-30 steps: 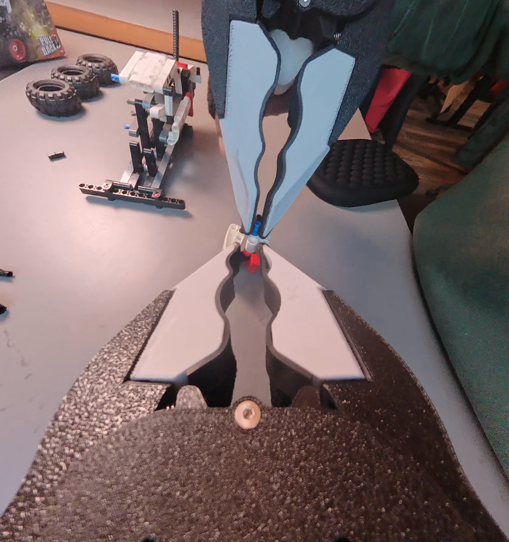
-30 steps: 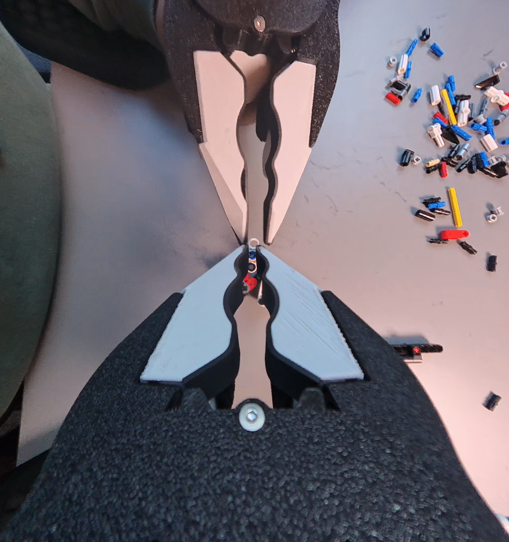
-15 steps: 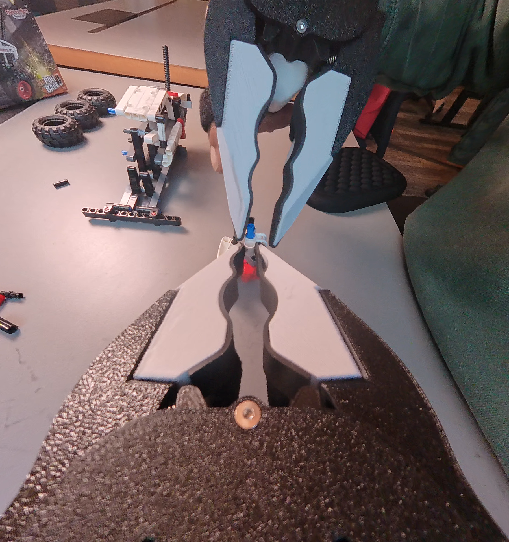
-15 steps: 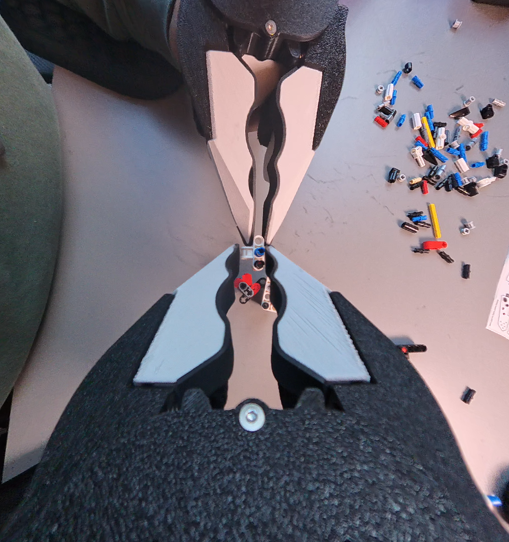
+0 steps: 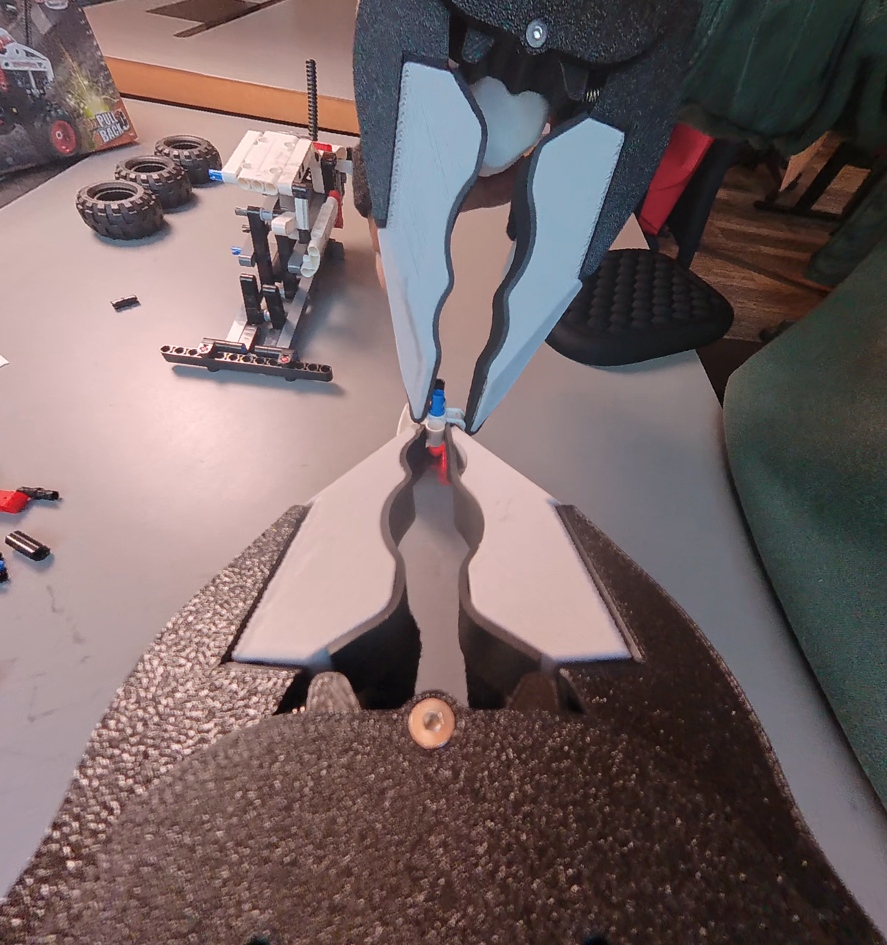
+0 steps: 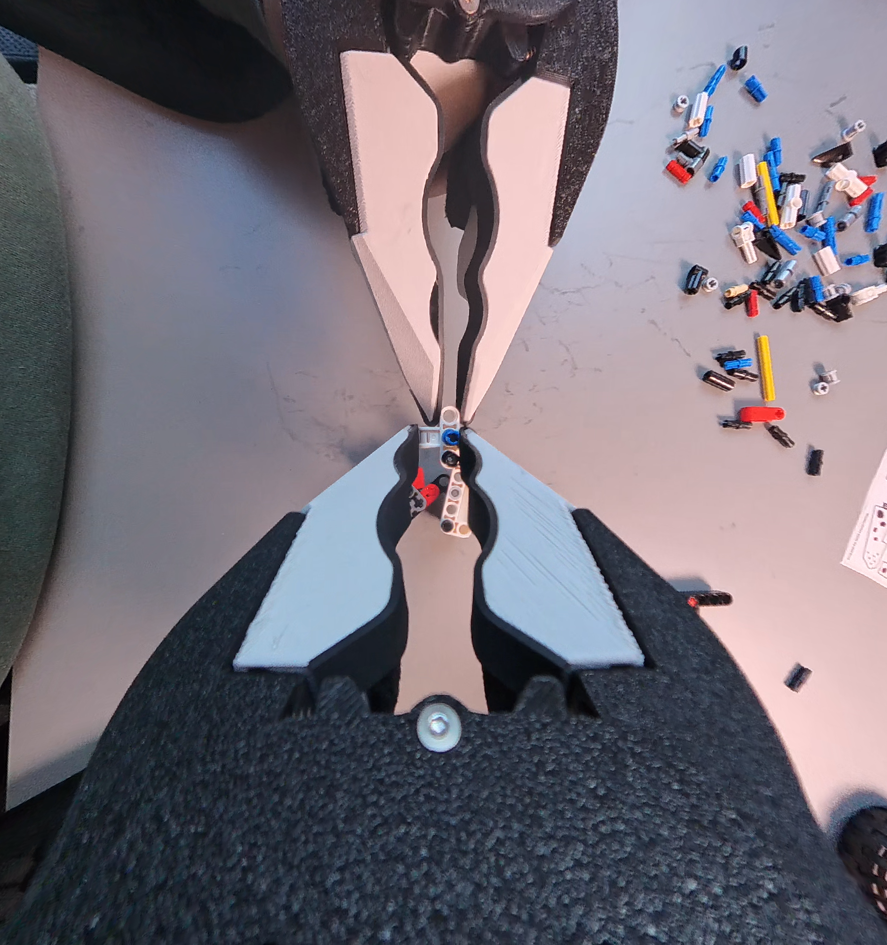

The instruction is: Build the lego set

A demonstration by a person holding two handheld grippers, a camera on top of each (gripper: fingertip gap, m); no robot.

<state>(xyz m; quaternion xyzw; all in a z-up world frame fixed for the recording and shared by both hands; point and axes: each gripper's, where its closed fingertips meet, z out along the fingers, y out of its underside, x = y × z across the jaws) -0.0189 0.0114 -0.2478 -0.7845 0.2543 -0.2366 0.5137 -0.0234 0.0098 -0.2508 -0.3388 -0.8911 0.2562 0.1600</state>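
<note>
Left gripper (image 5: 436, 434) nearly closed, pinching the small sub-assembly (image 5: 437, 427) above the table (image 5: 226, 460). Right gripper (image 6: 437, 434) meets it tip to tip, closed to a narrow gap around the same piece at its blue pin (image 6: 450, 436). Likely risk: uneven squeeze or twist pops the pin loose. Chassis (image 5: 283, 230) and tyres (image 5: 124, 204) sit well apart

grey table (image 5: 124, 440) | three tyres (image 5: 119, 207) | part-built model (image 5: 278, 245) | loose pieces (image 6: 789, 220) | paper sheet (image 6: 886, 516)
</note>
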